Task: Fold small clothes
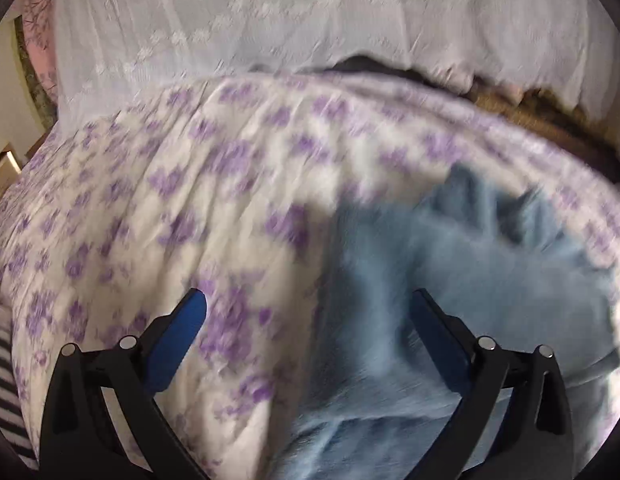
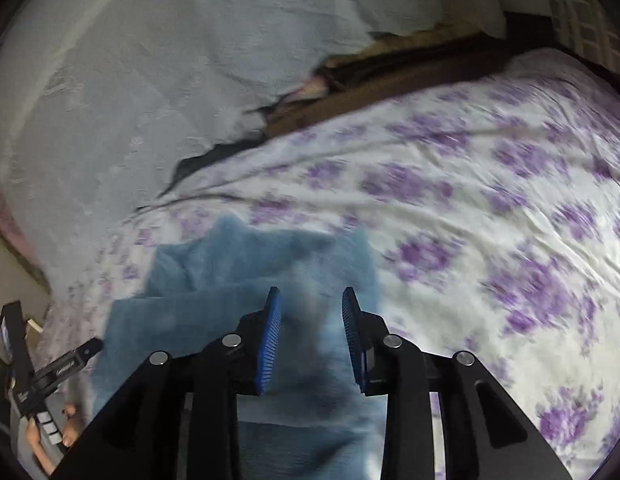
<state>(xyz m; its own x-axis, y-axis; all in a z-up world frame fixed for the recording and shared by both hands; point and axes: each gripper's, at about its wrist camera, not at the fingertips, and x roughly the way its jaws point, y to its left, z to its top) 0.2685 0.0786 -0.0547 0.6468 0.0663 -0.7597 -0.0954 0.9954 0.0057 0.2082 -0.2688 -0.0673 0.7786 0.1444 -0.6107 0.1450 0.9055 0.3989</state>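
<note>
A small light blue garment (image 1: 450,280) lies rumpled on a white bedspread with purple flowers (image 1: 170,200). My left gripper (image 1: 310,300) is open wide and empty, hovering over the garment's left edge. In the right wrist view the same blue garment (image 2: 238,280) lies partly folded, and my right gripper (image 2: 312,300) is open above its middle, holding nothing. The left gripper's body (image 2: 58,372) and the hand holding it show at the lower left of the right wrist view. Both views are motion-blurred.
A pale embroidered cover (image 1: 270,20) drapes over pillows at the head of the bed. Brown and dark fabric (image 2: 390,80) shows in the gap between it and the bedspread (image 2: 490,220). A black-and-white striped cloth (image 1: 2,380) sits at the far left.
</note>
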